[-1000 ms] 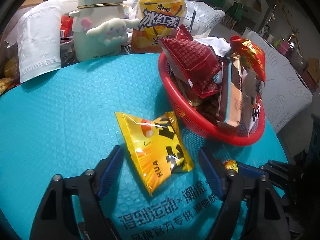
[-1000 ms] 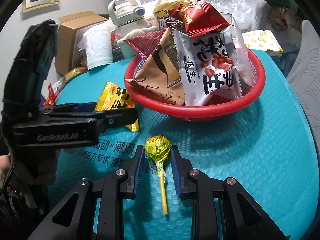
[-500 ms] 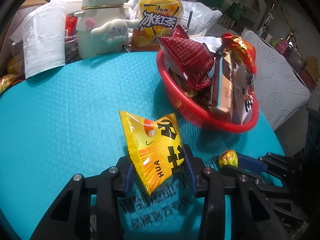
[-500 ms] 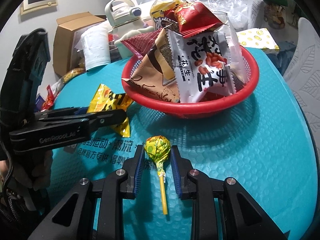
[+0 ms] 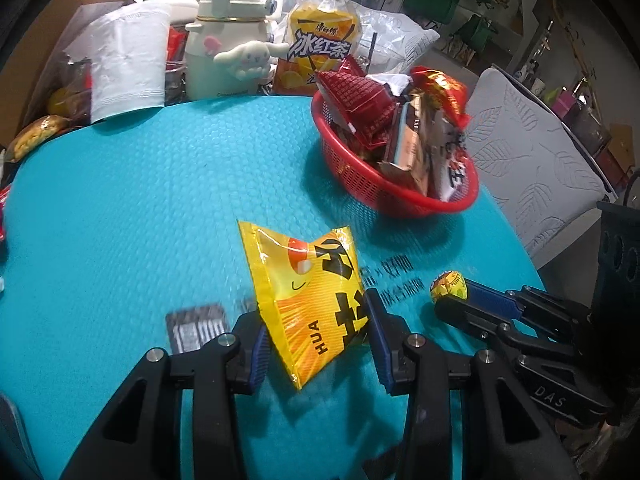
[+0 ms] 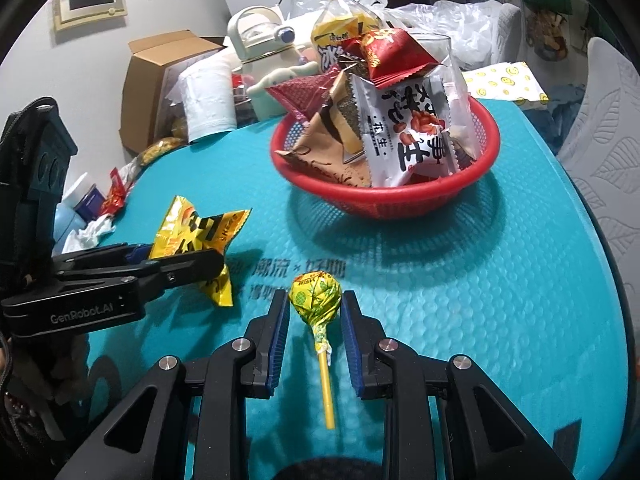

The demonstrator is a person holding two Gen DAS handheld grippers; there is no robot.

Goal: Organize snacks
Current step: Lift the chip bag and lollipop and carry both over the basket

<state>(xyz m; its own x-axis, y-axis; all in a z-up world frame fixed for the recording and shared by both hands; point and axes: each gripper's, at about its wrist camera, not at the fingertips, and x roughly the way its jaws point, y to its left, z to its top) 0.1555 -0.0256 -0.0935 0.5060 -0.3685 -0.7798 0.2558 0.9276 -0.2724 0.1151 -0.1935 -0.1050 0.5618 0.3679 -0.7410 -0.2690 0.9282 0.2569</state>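
On the teal mat (image 5: 120, 200) stood a red basket (image 6: 384, 200) of snacks. Our left gripper (image 5: 316, 336) had just closed on the yellow packet (image 5: 308, 300); our right gripper (image 6: 314, 312) pinched the lollipop (image 6: 316, 296).

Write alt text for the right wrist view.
The right gripper is shut on a yellow lollipop, its stick pointing back toward the camera, above a teal mat. To the left, the left gripper holds a yellow snack packet. Behind them stands a red basket heaped with snack packs.
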